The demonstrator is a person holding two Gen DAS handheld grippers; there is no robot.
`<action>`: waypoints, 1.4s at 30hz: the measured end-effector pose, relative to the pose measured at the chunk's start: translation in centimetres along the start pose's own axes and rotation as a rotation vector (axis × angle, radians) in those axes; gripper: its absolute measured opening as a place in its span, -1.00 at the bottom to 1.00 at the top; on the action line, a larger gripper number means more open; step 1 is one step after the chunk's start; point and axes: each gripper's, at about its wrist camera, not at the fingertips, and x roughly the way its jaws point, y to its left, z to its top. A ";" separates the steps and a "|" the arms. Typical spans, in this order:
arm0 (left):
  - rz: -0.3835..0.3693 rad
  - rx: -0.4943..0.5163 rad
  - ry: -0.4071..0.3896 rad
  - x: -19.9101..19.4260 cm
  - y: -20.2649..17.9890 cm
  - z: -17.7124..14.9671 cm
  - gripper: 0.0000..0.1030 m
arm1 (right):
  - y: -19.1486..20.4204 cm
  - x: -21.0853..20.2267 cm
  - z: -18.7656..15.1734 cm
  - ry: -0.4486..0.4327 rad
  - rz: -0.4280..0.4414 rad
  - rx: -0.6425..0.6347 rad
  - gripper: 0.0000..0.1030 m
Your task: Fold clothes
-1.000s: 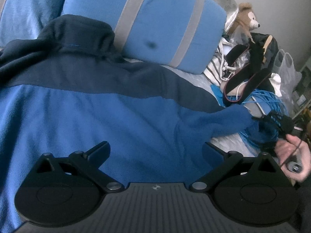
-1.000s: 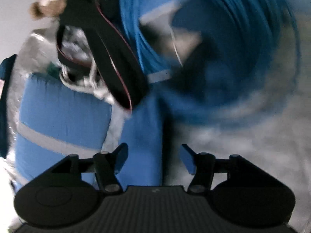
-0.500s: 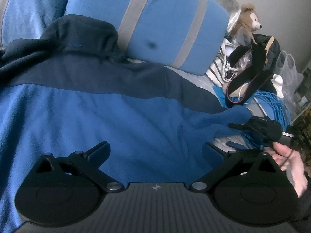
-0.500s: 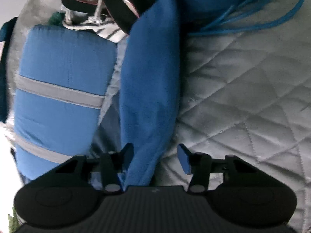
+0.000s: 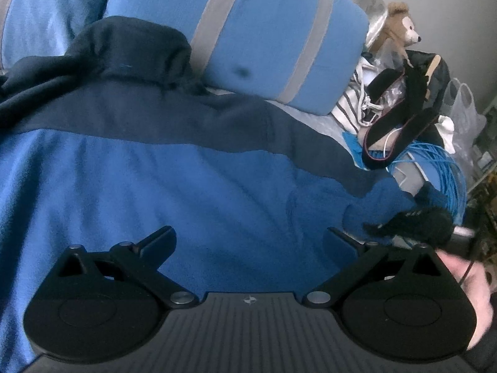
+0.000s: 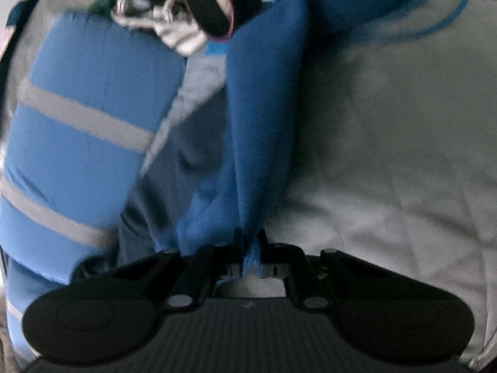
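Your right gripper [image 6: 250, 242] is clamped on the fleece's [image 5: 186, 186] sleeve [image 6: 261, 124] near the bed's [image 6: 388, 140] right edge, your left gripper [image 5: 248, 242] gapes empty above the body, and no fold is made yet.

The two-tone blue and navy fleece jacket [image 5: 186, 186] looks soft, napped and matt; its blue sleeve [image 6: 264, 108] shows the same fuzzy cloth. At 12 o'clock, the light-blue pillow with grey stripes [image 5: 264, 31] is smooth woven cloth. The pale grey quilted bedcover [image 6: 388, 155] looks matt, with stitched diamonds. The black left tongs [image 5: 248, 239] and right tongs [image 6: 250, 242] are matt plastic with shiny metal pivot pins. The coiled blue cable [image 5: 444, 168] looks glossy, and the brown plush toy [image 5: 400, 28] furry.
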 end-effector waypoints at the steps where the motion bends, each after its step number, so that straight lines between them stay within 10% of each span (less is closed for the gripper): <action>1: -0.001 0.002 0.001 0.0 -0.1 0.0 1.00 | 0.1 0.1 -0.5 0.002 -0.007 -0.014 -0.88; 23: 0.019 0.014 0.023 0.7 -0.3 -0.5 1.00 | 3.0 0.2 -2.7 0.032 0.039 -0.182 -0.83; 25: 0.019 0.012 0.025 0.7 -0.3 -0.5 1.00 | 2.9 0.3 -2.5 0.057 0.012 -0.166 -0.61; 28: 0.011 0.006 0.027 0.6 -0.5 -0.4 1.00 | 2.3 -0.7 -1.8 0.069 -0.035 -0.113 0.44; 35: -0.039 0.008 0.002 -0.5 -1.0 -0.1 1.00 | 0.4 -7.4 1.8 -0.114 -0.046 -0.132 0.57; 42: -0.059 -0.002 -0.023 -1.3 -0.9 0.2 1.00 | -1.8 -11.9 11.0 -0.367 -0.185 -0.409 0.42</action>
